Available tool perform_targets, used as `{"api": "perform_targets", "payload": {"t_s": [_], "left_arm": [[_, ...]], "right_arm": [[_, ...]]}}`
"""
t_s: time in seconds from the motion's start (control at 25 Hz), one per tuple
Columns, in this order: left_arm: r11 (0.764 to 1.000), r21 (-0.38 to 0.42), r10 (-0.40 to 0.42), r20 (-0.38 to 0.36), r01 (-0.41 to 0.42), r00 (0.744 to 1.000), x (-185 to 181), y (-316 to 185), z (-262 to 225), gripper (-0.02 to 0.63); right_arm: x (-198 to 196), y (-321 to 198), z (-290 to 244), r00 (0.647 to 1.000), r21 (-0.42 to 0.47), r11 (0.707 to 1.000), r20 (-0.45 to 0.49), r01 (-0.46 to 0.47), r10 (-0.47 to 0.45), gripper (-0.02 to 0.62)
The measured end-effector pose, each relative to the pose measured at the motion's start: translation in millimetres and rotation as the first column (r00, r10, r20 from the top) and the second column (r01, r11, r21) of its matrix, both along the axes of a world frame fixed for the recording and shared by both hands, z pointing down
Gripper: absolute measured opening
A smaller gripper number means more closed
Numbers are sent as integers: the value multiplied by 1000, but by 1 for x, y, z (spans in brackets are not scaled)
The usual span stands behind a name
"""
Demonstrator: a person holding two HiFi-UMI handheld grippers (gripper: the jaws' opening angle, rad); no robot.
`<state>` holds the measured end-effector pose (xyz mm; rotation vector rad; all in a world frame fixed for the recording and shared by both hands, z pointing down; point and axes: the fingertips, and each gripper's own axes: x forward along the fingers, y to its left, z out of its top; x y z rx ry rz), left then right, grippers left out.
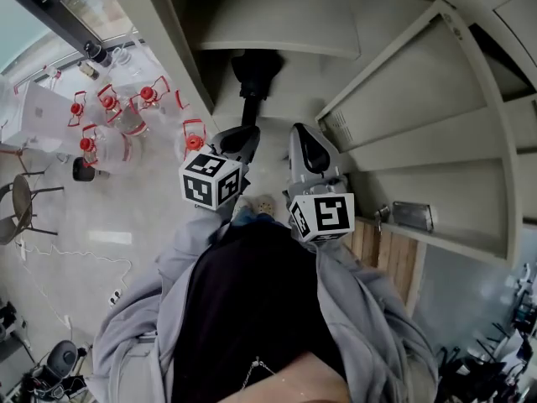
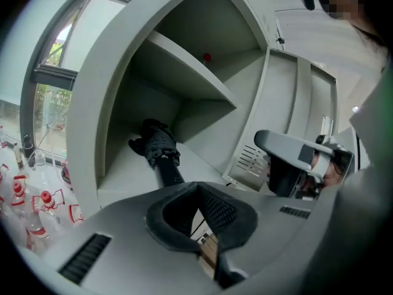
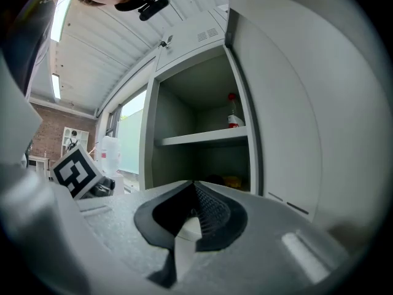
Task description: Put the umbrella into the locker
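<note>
Already the umbrella [image 2: 161, 152] lies in the locker [image 2: 123, 54], on the floor of the compartment under the shelf [image 2: 190, 66]. Its bunched black cloth is toward the back, and its straight end points at the front edge. The left gripper [image 2: 198, 201] sits just outside that edge with its jaws pressed together on nothing. The right gripper [image 3: 194, 195] is beside it, jaws likewise closed and empty, facing the open compartments. The door [image 1: 419, 82] stands wide open on the right.

So the placing looks done, and the step in hand is probably to back out cleanly. The near end of the umbrella is hidden behind the left gripper, so I cannot tell if it clears the front edge. It would be wise to draw the left gripper straight back without brushing that end. If the end overhangs, a nudge from the closed jaws toward the back wall should seat it. The right gripper is the nearer one to swing the door.
</note>
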<state>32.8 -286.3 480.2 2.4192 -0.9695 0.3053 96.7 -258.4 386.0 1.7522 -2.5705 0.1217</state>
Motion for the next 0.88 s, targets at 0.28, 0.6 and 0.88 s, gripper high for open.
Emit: {"api": "perform_targets", "payload": {"t_s": [0.28, 0.6, 0.88], "left_arm": [[999, 30, 18, 9, -18, 1000, 18, -43, -4, 6], [997, 54, 59, -19, -58, 998, 25, -48, -11, 6], [999, 34, -30, 13, 29, 999, -24, -29, -2, 6]], "right_arm": [[12, -17, -2, 999, -12, 999, 15, -43, 43, 3], [11, -27, 6, 1000, -7, 1000, -22, -17, 17, 3], [-12, -33, 10, 999, -11, 999, -8, 50, -50, 3]]}}
